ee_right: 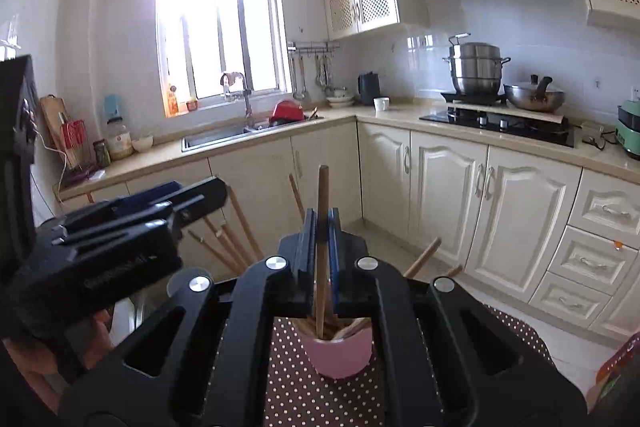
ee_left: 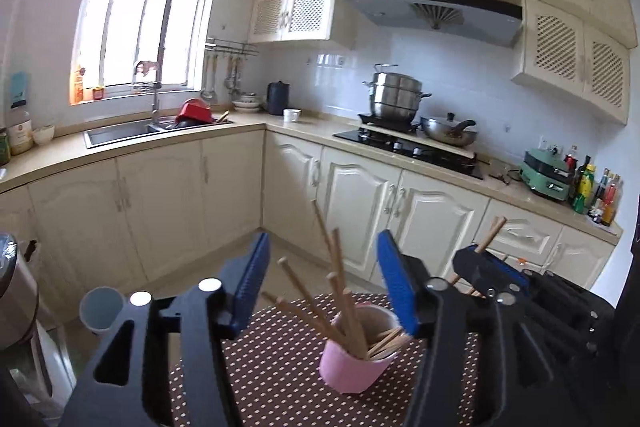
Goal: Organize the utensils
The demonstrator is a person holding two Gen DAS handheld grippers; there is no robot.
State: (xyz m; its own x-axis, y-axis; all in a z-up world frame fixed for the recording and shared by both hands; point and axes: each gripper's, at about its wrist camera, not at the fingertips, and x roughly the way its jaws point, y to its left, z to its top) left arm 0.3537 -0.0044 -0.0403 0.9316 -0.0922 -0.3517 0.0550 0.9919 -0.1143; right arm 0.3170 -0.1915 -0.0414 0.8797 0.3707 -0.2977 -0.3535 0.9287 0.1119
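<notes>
Steel steamer pot [ee_left: 396,95] on stove [ee_left: 408,143]; perhaps a kettle [ee_left: 277,98] nearby.

Pink cup [ee_left: 352,367] upright on brown polka-dot cloth [ee_left: 272,367], packed with wooden chopsticks [ee_left: 340,299] leaning fanned out at mixed angles. One chopstick [ee_right: 321,267] stands near vertical, lower end inside the cup, shaft pinched between the right gripper [ee_right: 321,227] fingers.

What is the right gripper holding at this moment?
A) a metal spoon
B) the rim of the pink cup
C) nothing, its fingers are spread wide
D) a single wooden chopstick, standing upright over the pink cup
D: in the right wrist view the right gripper is shut on one wooden chopstick, whose lower end dips into the pink cup.
</notes>
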